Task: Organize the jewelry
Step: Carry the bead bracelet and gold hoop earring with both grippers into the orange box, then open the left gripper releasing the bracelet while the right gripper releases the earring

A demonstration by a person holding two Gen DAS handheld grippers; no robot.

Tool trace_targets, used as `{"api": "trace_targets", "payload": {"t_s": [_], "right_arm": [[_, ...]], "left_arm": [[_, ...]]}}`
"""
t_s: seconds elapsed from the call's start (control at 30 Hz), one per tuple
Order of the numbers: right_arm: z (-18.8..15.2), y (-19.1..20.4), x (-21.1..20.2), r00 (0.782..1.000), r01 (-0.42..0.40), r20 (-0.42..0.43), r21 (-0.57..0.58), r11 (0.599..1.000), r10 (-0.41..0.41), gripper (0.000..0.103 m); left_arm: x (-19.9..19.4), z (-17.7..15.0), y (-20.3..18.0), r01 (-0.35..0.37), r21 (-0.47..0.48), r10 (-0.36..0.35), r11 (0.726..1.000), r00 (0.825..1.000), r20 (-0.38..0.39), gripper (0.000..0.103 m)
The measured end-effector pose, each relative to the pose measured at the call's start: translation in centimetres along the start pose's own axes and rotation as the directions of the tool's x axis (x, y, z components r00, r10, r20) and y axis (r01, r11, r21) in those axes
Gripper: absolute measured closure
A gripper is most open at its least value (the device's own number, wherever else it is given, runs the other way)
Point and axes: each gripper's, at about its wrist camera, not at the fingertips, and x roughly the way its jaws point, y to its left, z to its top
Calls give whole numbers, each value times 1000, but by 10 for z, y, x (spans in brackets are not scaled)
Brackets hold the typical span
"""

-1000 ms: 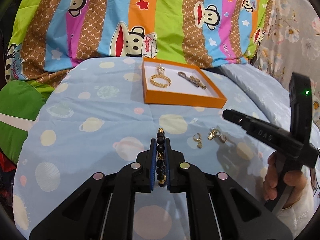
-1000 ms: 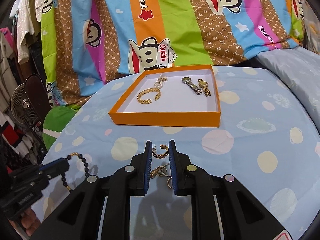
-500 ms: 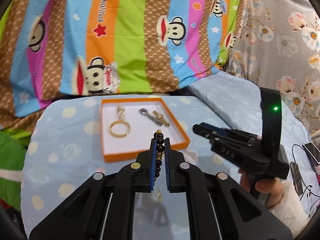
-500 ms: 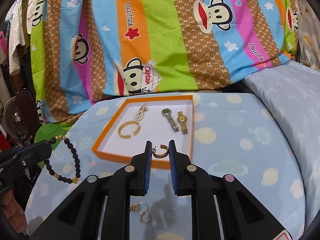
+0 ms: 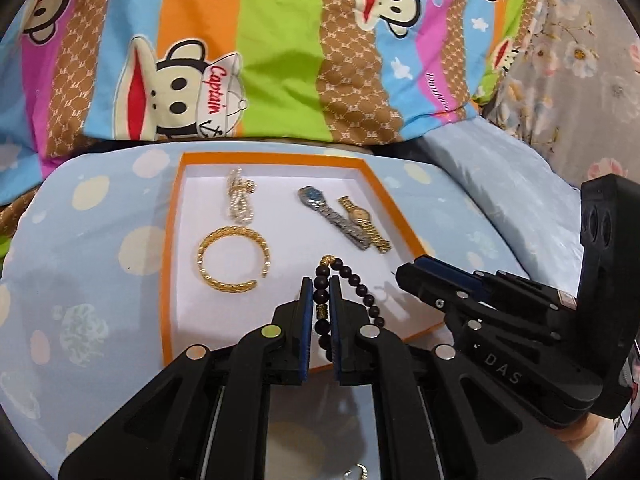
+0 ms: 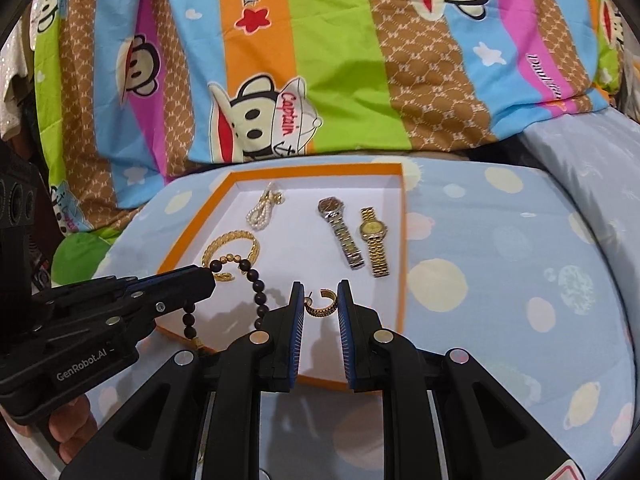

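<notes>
An orange tray (image 5: 168,264) (image 6: 401,248) with a white floor lies on the blue spotted bedding. In it are a gold bangle (image 5: 234,258) (image 6: 231,242), a pearl piece (image 5: 239,198) (image 6: 265,208), a silver watch (image 5: 334,216) (image 6: 340,232) and a gold watch (image 5: 364,224) (image 6: 374,242). My left gripper (image 5: 321,300) (image 6: 208,276) is shut on a dark bead bracelet (image 5: 362,292) (image 6: 256,292) over the tray's near part. My right gripper (image 6: 320,304) (image 5: 404,274) is shut on a gold hoop earring (image 6: 322,304) beside it, over the tray's near edge.
A striped monkey-print quilt (image 5: 280,52) (image 6: 340,60) rises behind the tray. A pale blue pillow (image 5: 500,184) (image 6: 584,160) lies at the right. A small gold piece (image 5: 356,472) shows below my left gripper.
Both grippers have moved forward and come down over the tray's near part, each with its piece still held. The tray looks much closer.
</notes>
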Motion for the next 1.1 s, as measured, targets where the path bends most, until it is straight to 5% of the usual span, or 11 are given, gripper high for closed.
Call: {"api": "trace_targets", "payload": {"t_s": [0.17,0.5,0.8,1.1], "right_arm": [[2,1,20,1000,11,-25,4,1000,-11,87],[6,4,35,999,20,-38,-18,1000,-20,87],[6,-6,20,999,6,48,25,1000,-7,73],[11,-32,-13,983,36,175,121,992,-57,73]], "left_arm": [[8,-2,14,-102,1,102,995,995,22,96],[26,-6,34,-148,-13,147,989,989,-28,94],[7,-8,34,-191,-24,193,981,979,68,54],[-23,-6,39,-287,-84,298,954,933,200,52]]}}
